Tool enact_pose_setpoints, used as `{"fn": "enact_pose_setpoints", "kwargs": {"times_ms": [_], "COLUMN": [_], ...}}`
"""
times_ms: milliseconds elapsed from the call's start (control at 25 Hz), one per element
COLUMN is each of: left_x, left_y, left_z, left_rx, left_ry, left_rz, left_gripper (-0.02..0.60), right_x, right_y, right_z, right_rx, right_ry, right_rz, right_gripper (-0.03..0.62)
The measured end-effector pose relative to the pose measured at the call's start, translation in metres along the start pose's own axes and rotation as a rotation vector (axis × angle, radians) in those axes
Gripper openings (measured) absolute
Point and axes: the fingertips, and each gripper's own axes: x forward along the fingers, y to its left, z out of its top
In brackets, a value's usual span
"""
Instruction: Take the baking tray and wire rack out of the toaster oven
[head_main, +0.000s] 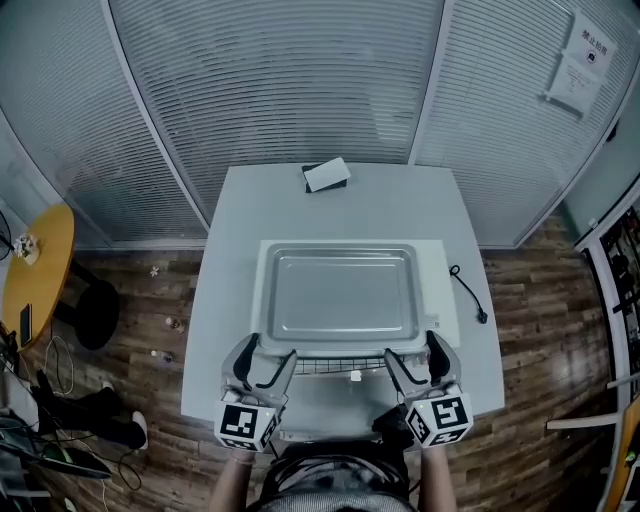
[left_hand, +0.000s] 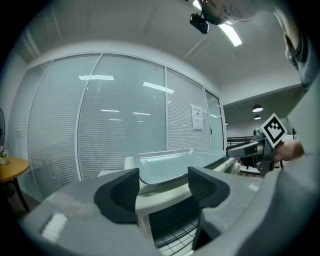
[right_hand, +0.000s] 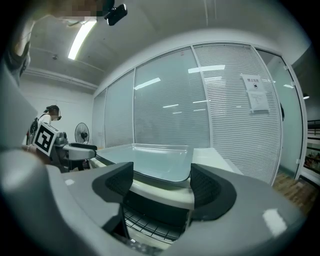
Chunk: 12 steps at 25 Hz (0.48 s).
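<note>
**Both grippers open at the front of the toaster oven, tray lying on its top**

The white box-shaped toaster oven (head_main: 441, 300) stands on a pale rectangular table (head_main: 400, 200). The shallow grey metal baking tray (head_main: 345, 295) lies flat on the oven's top, covering most of it. A white strip of the oven top shows to the right of the tray. The metal wire rack (head_main: 340, 367) juts partway out of the oven's front opening, just below the tray's near edge and above the lowered oven door (head_main: 330, 408).

The left gripper (head_main: 270, 352) is at the oven's front left corner and the right gripper (head_main: 410, 350) at its front right corner, the rack's exposed edge between them.

- **Left gripper view.** The left gripper (left_hand: 162, 185) has its dark jaws wide apart and holds nothing. Through the gap show the oven's upper front edge (left_hand: 160, 196), the tray (left_hand: 170, 167) above it and the rack's grid (left_hand: 175, 237) below.
- **Right gripper view.** The right gripper (right_hand: 162, 182) likewise has its jaws spread wide and empty. They frame the oven's front edge (right_hand: 165, 192), the tray (right_hand: 150, 162) on top and the rack (right_hand: 150, 225) beneath.

Behind the oven, at the table's far edge, lies a small flat box with a white top (head_main: 326, 175). To the oven's right a thin black cable (head_main: 468, 295) rests on the table.
</note>
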Motion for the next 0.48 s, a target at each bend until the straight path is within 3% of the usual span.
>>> {"fn": "enact_pose_setpoints", "kwargs": {"times_ms": [240,360,480], "left_x": [-0.021,-0.035,-0.046], "left_y": [0.017,0.023,0.023], "left_z": [-0.002,-0.015,-0.035], "left_rx": [-0.138,-0.205,-0.276], "left_ry": [-0.055,-0.047,-0.024], "left_rz": [0.078,0.110,0.121], "left_gripper": [0.318,0.318,0.318], "right_x": [-0.019,-0.030,-0.038], "right_y": [0.000,-0.001,-0.002], "right_z": [-0.007,-0.022,-0.038], "right_rx": [0.175,0.234,0.296], "right_ry": [-0.050,-0.038,-0.014], "right_rz": [-0.023,-0.044,-0.076], "right_gripper": [0.314,0.273,0.272]}}
